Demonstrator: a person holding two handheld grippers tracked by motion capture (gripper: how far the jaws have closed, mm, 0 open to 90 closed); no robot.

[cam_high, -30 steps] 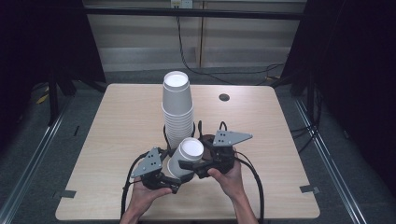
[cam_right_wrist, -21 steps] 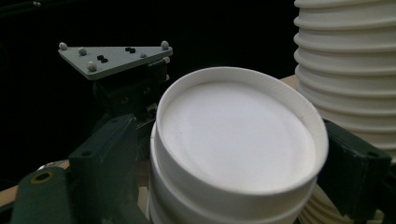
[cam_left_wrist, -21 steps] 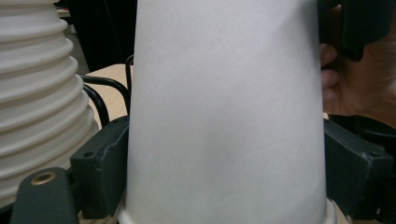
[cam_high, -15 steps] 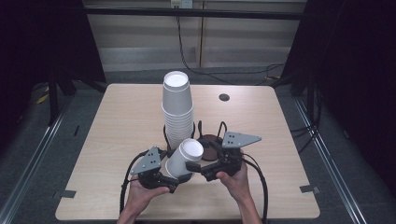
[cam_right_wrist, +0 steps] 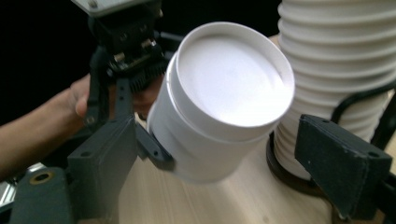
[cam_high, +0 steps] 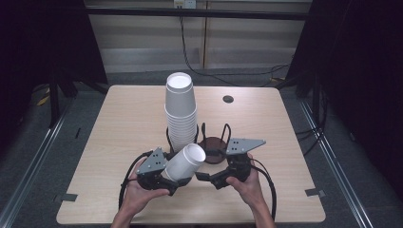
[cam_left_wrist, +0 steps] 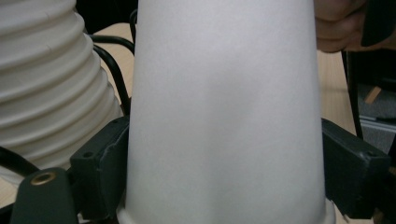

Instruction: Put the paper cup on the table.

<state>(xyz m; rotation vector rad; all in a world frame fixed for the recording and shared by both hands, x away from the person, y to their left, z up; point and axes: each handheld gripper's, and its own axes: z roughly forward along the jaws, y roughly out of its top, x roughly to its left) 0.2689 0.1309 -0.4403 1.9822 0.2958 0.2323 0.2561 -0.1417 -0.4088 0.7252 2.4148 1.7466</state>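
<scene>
Near edge, hidden parts: the left gripper (cam_high: 172, 179) is largely covered by the paper cup (cam_high: 184, 162) it carries, so its fingertips are out of sight from above; in the left gripper view the cup (cam_left_wrist: 224, 116) blocks most of the scene and its top is cut off by the frame.
Stack: the tall cup stack (cam_high: 180, 111) hides the holder ring under it; only black wire loops of the rack (cam_high: 212, 142) show around its base.
Left hand (cam_high: 135, 194): comes in from the near edge, palm wrapped under the gripper body, gripper aimed up and to the far right.
Left tool: clamped on the cup, one jaw pressed to each side of the cup wall, the jaws having just been closing on it.
Right hand (cam_high: 244, 183): low by the near edge, gripper (cam_high: 200, 175) pointing left toward the cup.
Right tool: jaws spread wide, nothing between them touched; the cup's closed bottom (cam_right_wrist: 231, 77) faces them.
Cup place: lifted off the table (cam_high: 119, 123), tilted, just near-side of the stack.
</scene>
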